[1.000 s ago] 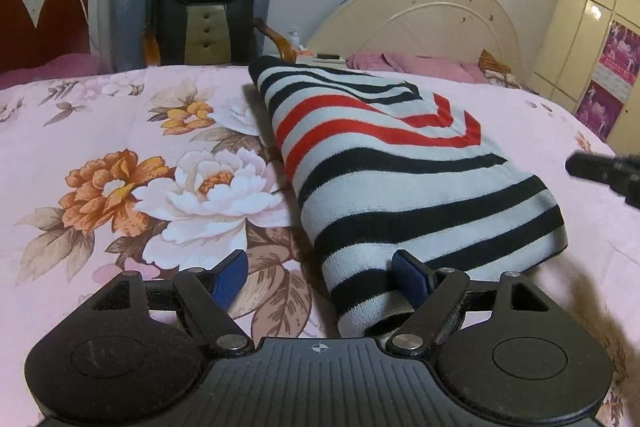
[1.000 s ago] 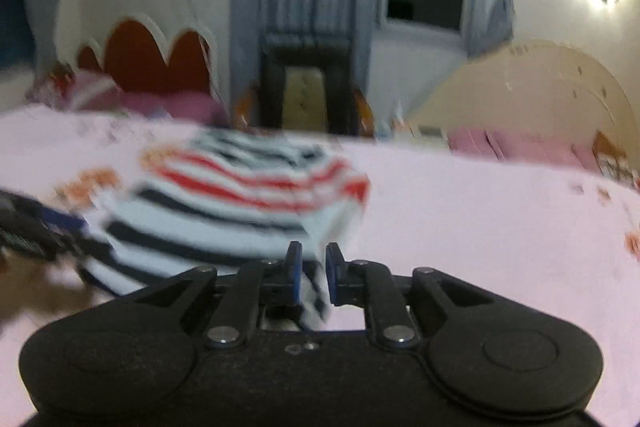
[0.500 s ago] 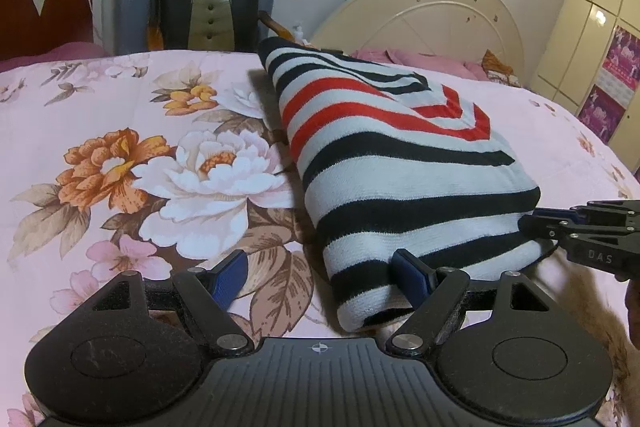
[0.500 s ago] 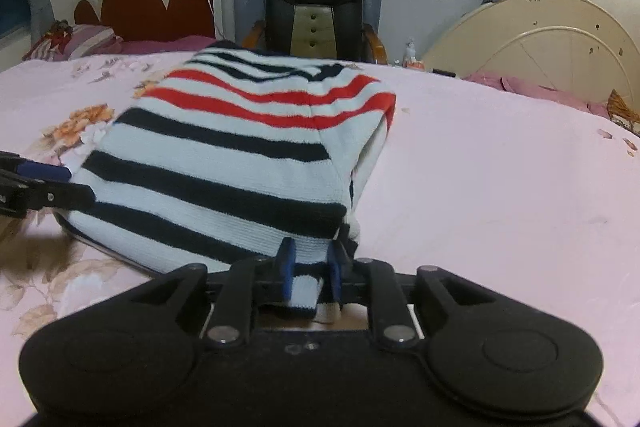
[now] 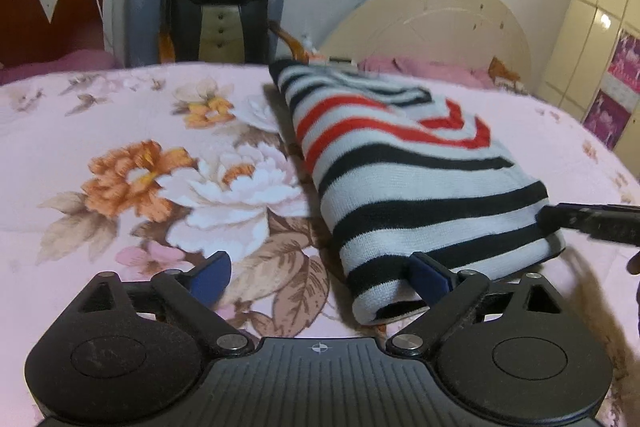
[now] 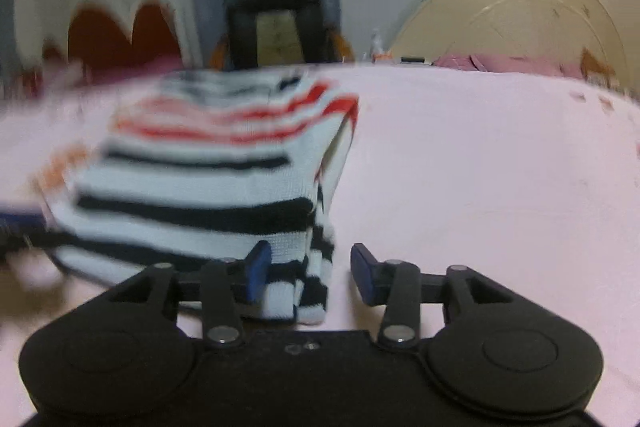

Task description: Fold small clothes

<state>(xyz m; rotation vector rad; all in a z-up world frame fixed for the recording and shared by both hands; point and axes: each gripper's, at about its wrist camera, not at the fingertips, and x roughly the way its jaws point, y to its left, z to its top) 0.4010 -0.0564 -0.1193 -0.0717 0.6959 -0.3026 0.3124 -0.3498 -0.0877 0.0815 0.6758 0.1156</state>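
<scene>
A folded striped sweater (image 5: 404,179), white with black and red stripes, lies on the pink floral bedspread (image 5: 160,163). My left gripper (image 5: 320,273) is open; its right finger touches the sweater's near end, its left finger is over the bedspread. In the right wrist view, which is blurred, the sweater (image 6: 208,179) lies ahead and left. My right gripper (image 6: 306,273) is open, with the sweater's near right corner between its fingers. The right gripper's tip (image 5: 592,221) shows at the sweater's right edge in the left wrist view.
A black chair (image 5: 220,19) and grey curtains stand beyond the bed. A cream headboard (image 5: 436,27) with pink pillows is at the back right. A red scalloped headboard (image 5: 52,19) is at the back left. Wardrobe doors (image 5: 600,39) are on the right.
My right gripper was shut on the sweater's corner and has opened, letting it go. The left gripper has stayed open at the sweater's near end.
</scene>
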